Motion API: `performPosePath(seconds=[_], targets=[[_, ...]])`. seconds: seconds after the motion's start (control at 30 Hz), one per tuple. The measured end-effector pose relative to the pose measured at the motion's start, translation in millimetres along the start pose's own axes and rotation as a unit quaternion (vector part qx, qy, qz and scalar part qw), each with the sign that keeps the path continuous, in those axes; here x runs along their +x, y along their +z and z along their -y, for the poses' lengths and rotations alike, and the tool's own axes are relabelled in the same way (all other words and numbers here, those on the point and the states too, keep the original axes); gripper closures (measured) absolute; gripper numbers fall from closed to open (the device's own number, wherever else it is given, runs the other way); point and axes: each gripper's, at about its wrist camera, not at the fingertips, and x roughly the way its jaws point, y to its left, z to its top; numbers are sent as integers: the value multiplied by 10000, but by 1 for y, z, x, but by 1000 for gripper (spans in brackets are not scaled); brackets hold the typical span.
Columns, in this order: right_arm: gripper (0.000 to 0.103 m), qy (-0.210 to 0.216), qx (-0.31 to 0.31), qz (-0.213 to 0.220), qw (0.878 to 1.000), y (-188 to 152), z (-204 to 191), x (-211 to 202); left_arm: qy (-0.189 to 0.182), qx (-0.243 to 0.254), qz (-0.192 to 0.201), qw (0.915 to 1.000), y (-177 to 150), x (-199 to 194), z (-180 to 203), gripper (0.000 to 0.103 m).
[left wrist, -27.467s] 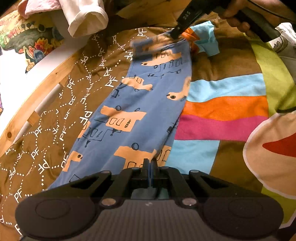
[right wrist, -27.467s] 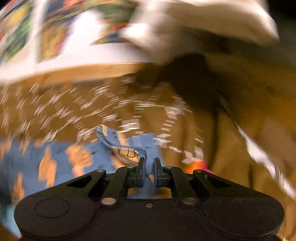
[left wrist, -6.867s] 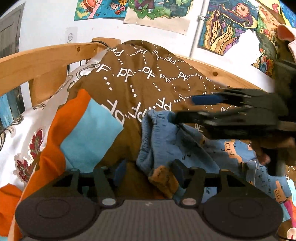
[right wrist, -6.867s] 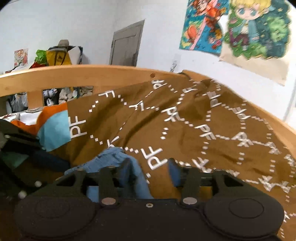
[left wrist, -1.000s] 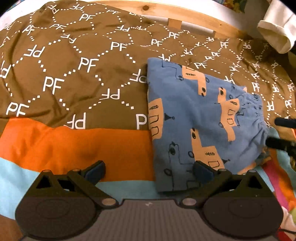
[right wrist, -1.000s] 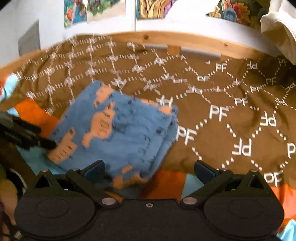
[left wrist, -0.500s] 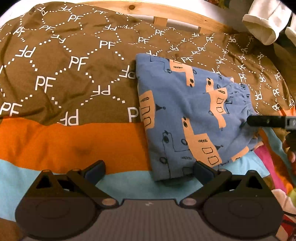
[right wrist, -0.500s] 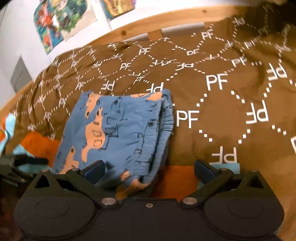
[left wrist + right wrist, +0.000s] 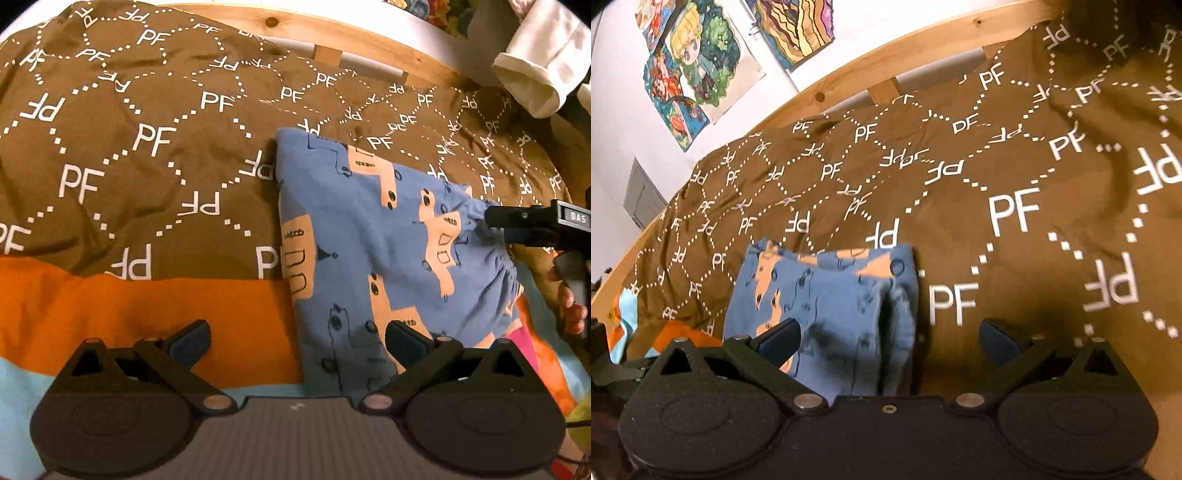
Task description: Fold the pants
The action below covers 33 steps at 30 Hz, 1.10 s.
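The blue pants point(image 9: 388, 236) lay folded into a compact stack on the bed's brown PF-patterned blanket point(image 9: 147, 147), just below the wooden bed rail point(image 9: 332, 40). The left tongs point(image 9: 297, 338) hung wide over the stack's near edge, gripping nothing. The right tongs point(image 9: 890, 338) spread wide at the gathered waistband end, empty too.

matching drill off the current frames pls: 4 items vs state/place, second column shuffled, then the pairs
1. pants
2. left gripper
3. cream garment
4. posters

A. on the white wall
B. open, holding nothing
C. folded, lying on the blanket
D. heaped by the wooden bed rail

Pairs: 1-C, 2-B, 3-D, 4-A
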Motion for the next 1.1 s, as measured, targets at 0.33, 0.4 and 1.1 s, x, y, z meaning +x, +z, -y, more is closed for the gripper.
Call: performPosePath(seconds=[0.33, 0.4, 1.1], targets=[[1, 284, 251, 215, 9991, 11, 5, 16, -259, -100, 210, 9994, 3, 7, -1, 0], [1, 294, 163, 221, 9992, 12, 1, 17, -325, -137, 226, 9991, 3, 7, -2, 0], [77, -156, -138, 428, 9989, 10, -19, 14, -498, -244, -15, 9985, 10, 9, 0, 54]])
